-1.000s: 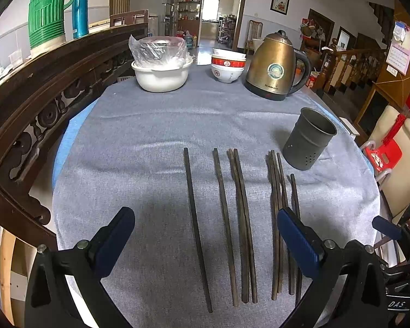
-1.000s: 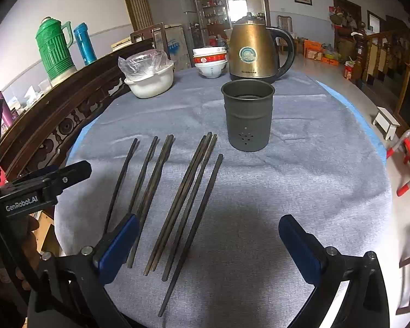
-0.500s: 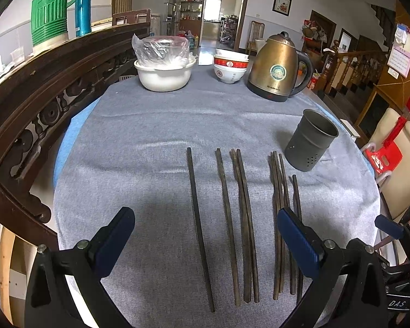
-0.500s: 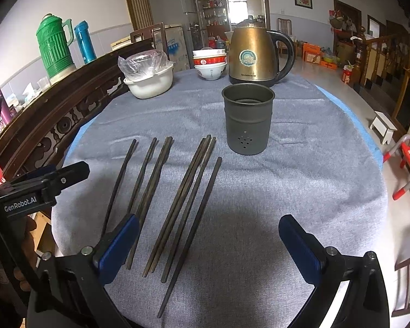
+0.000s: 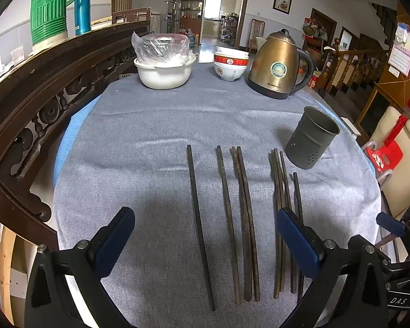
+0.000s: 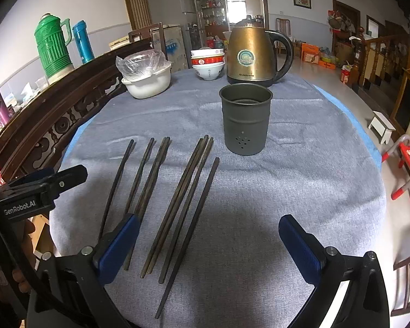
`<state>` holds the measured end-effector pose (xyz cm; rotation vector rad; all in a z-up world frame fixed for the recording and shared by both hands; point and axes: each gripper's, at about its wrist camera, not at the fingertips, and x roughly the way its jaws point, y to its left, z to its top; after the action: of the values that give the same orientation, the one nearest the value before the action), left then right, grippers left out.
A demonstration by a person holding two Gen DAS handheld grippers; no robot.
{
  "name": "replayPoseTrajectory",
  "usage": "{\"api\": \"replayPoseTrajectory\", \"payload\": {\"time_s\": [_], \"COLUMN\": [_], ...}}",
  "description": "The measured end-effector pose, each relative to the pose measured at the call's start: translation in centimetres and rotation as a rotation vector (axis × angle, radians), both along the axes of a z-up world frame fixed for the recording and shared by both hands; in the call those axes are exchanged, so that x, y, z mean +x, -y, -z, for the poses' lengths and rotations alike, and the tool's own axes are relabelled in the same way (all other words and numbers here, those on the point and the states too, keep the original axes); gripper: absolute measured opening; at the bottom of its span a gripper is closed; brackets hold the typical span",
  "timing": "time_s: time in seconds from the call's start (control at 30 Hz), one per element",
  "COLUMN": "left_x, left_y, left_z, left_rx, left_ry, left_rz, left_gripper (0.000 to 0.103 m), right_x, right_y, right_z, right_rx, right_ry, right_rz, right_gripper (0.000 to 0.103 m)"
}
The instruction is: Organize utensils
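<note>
The round desk [image 5: 139, 142] is covered with a grey cloth and carries all the things. At its far edge stand a golden electric kettle [image 5: 277, 65], a white basin [image 5: 164, 72] with a plastic bag over a glass dish inside, and a stack of white and red bowls [image 5: 231, 64]. A dark carved wooden rail [image 5: 41, 87] runs along the left side of the desk, and a green thermos [image 5: 49, 8] and a blue flask [image 5: 82, 8] stand behind it.

The grey metal utensil holder [image 6: 244, 119] stands upright and empty on the cloth, just in front of the kettle in the right wrist view. The dark chopsticks [image 5: 242, 218] lie flat on the cloth, left of the holder, in loose groups: one alone, then one, then a pair touching, then a bundle with one more beside it.

The left claw [image 5: 205, 240] is wide apart and holds nothing; its fingers stand over the near ends of the chopsticks. The right claw [image 6: 206, 246] is also wide apart and holds nothing, above the right-hand bundle.
</note>
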<state>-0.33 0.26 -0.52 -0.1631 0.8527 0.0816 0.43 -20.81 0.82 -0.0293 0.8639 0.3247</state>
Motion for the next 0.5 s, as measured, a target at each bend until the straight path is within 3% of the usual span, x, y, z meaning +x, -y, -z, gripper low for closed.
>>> {"api": "replayPoseTrajectory", "payload": {"time_s": [0.5], "left_x": [-0.12], "left_y": [-0.09], "left_z": [0.09], "left_rx": [-0.003], "left_ry": [0.0], "left_rz": [-0.002], "left_gripper": [0.103], "right_x": [-0.01], "right_y": [-0.07], "right_z": [0.23], "right_rx": [-0.007], "right_ry": [-0.007], "right_rz": [0.001], "right_gripper": [0.103]}}
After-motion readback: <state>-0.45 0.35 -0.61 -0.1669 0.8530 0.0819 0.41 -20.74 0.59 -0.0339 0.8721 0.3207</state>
